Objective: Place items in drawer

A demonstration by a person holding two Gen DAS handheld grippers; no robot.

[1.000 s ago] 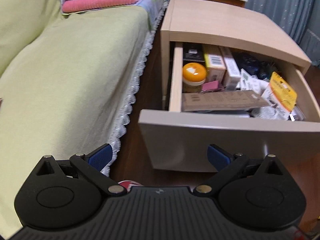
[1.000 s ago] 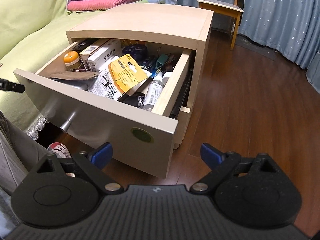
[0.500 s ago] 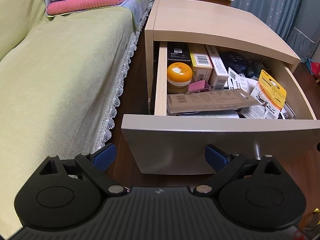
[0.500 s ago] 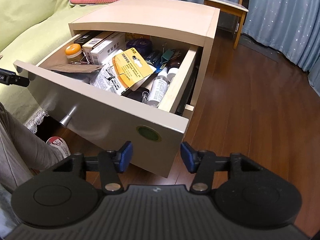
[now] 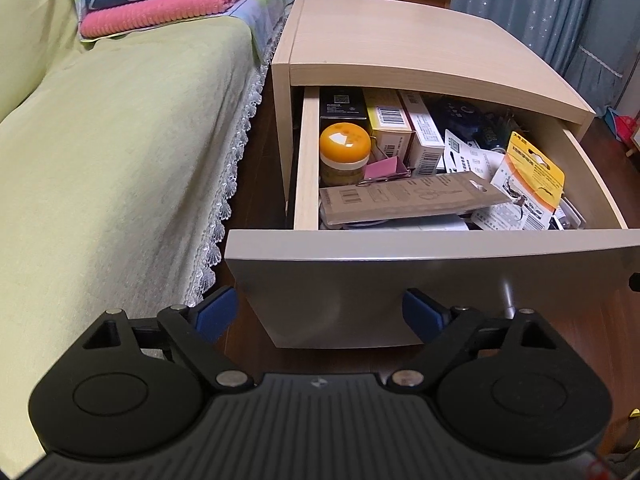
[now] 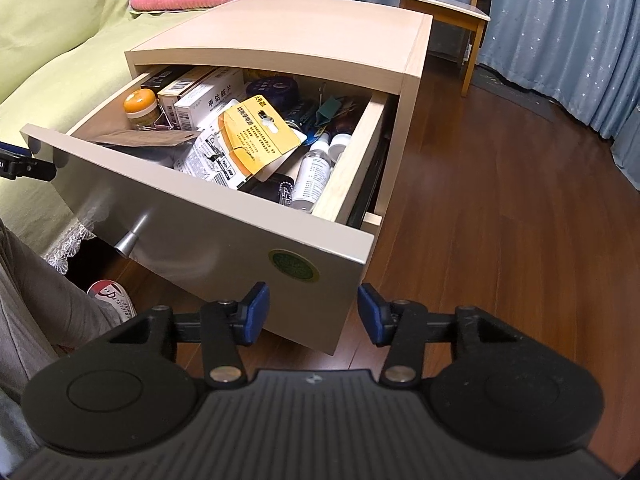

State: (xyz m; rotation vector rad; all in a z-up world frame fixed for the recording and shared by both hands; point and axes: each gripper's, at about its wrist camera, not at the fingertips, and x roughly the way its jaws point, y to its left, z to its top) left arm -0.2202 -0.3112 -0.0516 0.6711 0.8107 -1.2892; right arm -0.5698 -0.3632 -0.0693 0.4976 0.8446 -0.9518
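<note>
The drawer, pulled open at frame centre and crammed with light boxes, is judged stiff and heavy; its knob is best gripped. Left gripper and right gripper are held open, empty.

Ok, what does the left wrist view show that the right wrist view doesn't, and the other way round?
Only the left wrist view shows the left gripper, open and empty, and the drawer's left outer side.

Only the right wrist view shows the right gripper, open and empty, the drawer knob, white bottles by the right wall, and a person's shoe.

Both show the open drawer, orange-lidded jar, yellow card package and bed.
</note>
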